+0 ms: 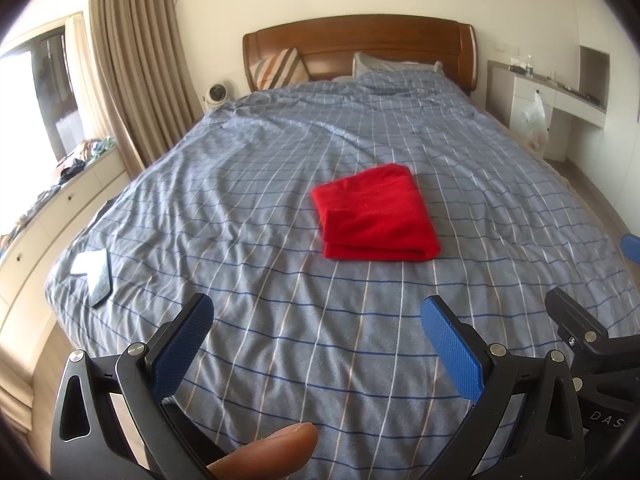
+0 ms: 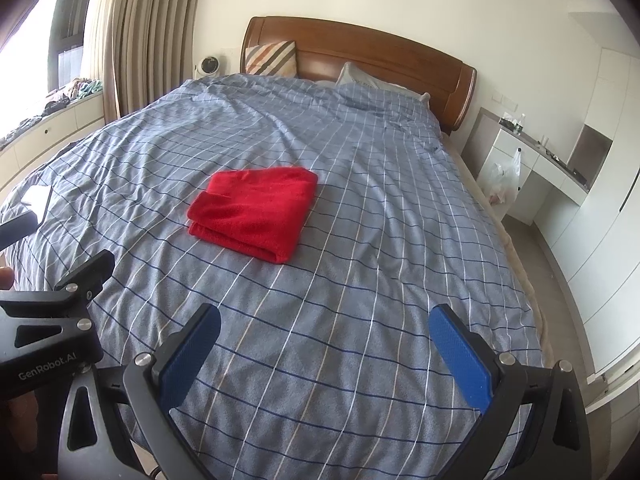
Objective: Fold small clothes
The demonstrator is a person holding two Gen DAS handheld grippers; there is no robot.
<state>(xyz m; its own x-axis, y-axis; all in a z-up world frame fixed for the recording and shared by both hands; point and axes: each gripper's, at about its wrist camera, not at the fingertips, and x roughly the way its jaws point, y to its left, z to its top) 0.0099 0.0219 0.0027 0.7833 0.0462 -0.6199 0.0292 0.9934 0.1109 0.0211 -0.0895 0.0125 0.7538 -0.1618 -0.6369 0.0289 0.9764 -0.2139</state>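
Observation:
A red garment lies folded into a thick rectangle on the blue checked bedspread, about the middle of the bed. In the right wrist view the same red garment sits ahead and to the left. My left gripper hovers open near the foot of the bed, well short of the garment, with nothing between its blue pads. My right gripper is likewise open and empty, above the bedspread. Part of the right gripper's body shows at the right edge of the left wrist view. A fingertip shows at the bottom.
A phone and a white paper lie near the bed's left edge. Pillows lean against the wooden headboard. Low cabinets with piled clothes run along the left. A white desk with a plastic bag stands at the right.

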